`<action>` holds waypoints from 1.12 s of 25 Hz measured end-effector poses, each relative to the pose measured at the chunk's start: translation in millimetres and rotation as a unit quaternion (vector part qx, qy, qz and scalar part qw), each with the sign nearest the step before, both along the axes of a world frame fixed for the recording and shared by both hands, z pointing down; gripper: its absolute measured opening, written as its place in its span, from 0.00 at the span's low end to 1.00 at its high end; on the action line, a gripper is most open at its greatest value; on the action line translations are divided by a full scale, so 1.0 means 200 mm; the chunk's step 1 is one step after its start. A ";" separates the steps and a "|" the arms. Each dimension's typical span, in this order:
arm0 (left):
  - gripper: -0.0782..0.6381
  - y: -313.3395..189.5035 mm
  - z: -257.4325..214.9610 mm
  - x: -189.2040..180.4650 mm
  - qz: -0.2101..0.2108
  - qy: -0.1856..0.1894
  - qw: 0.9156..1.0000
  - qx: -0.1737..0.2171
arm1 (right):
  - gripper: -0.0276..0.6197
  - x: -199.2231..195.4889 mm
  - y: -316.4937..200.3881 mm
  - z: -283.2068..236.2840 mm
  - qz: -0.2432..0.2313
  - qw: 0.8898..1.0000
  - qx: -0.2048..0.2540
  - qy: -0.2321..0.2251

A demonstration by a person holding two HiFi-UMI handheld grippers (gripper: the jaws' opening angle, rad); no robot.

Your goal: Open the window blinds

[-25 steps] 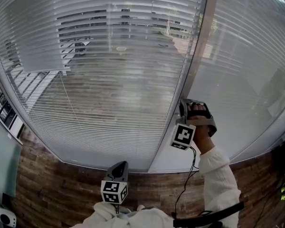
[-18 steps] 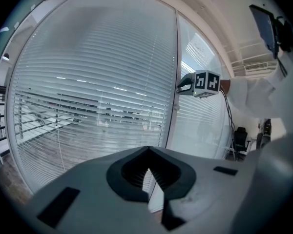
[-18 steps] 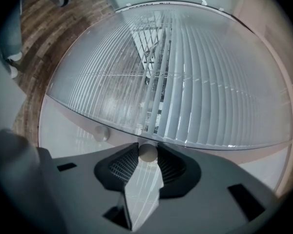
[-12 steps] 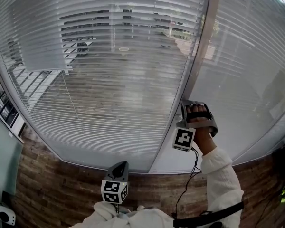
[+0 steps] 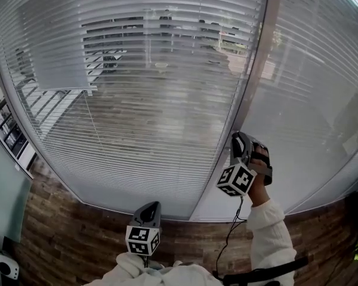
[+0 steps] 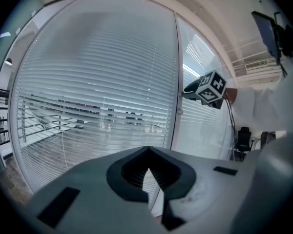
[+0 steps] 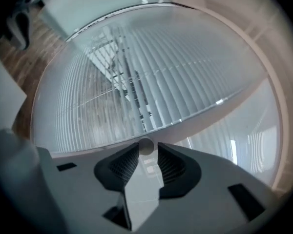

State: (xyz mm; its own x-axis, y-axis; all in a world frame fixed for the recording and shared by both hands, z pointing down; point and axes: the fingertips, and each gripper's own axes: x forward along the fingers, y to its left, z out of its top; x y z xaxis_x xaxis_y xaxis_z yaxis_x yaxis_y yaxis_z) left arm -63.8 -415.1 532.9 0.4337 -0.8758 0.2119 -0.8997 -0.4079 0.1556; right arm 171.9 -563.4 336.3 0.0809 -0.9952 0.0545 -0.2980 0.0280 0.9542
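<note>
Your right claw is clamped on the small round knob on the post beside the blinds. The knob's axis runs along the claw, so I think a roll turns it. Your left claw, closed and empty, waits low, well apart. Since a second ago the right claw has rolled; the slats look little changed.

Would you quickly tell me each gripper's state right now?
Left gripper: closed, empty.
Right gripper: closed on the small round grey knob on the window frame.
</note>
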 end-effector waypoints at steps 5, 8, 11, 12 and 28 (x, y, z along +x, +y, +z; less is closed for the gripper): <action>0.11 -0.07 -0.21 -0.08 -0.020 0.020 0.999 0.045 | 0.24 -0.08 0.19 -0.11 -0.041 0.976 0.059 -0.206; 0.11 -0.09 -0.32 -0.10 -0.030 0.034 0.996 0.074 | 0.17 -0.27 0.30 0.13 -0.104 0.918 -0.007 -0.383; 0.11 -0.08 -0.29 -0.10 -0.034 0.033 0.997 0.066 | 0.06 -0.46 0.38 0.63 -0.105 0.837 -0.137 -0.519; 0.11 -0.07 -0.25 -0.09 -0.033 0.030 0.997 0.056 | 0.06 -0.50 0.40 0.76 -0.092 0.813 -0.166 -0.550; 0.11 0.00 -0.17 -0.07 -0.029 0.026 0.999 0.032 | 0.06 -0.78 0.63 0.75 -0.119 0.760 -0.136 -0.624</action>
